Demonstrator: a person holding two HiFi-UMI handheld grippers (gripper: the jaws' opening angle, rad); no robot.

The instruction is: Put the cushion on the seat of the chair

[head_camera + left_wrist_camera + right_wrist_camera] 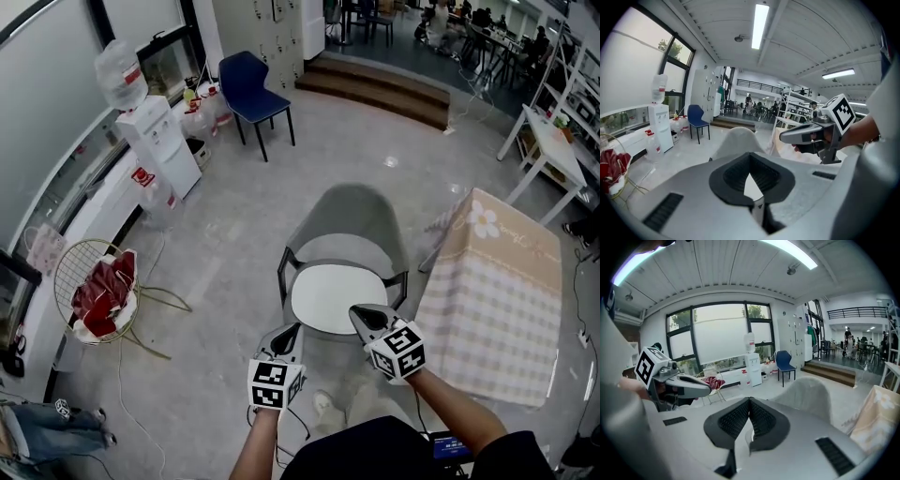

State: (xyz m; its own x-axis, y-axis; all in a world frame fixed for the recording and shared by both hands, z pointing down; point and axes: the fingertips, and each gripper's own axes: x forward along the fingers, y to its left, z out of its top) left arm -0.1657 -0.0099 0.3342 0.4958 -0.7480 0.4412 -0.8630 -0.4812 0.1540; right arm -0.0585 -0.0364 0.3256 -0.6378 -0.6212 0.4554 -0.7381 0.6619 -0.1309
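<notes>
**Cushion lies on the chair seat, both claws closed and empty**

The white cushion (333,295) lies flat on the seat of the grey chair (352,211), covering it from front edge to backrest. The left gripper (292,330) and right gripper (358,312) hover above the front edge, jaws together on nothing. The cushion looks light and soft, likely to sag; pinching opposite side edges would suit best

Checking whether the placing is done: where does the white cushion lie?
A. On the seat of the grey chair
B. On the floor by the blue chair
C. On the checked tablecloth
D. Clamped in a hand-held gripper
A: in the head view the white cushion lies flat on the seat of the grey chair, framed by the chair's dark arms.
</notes>
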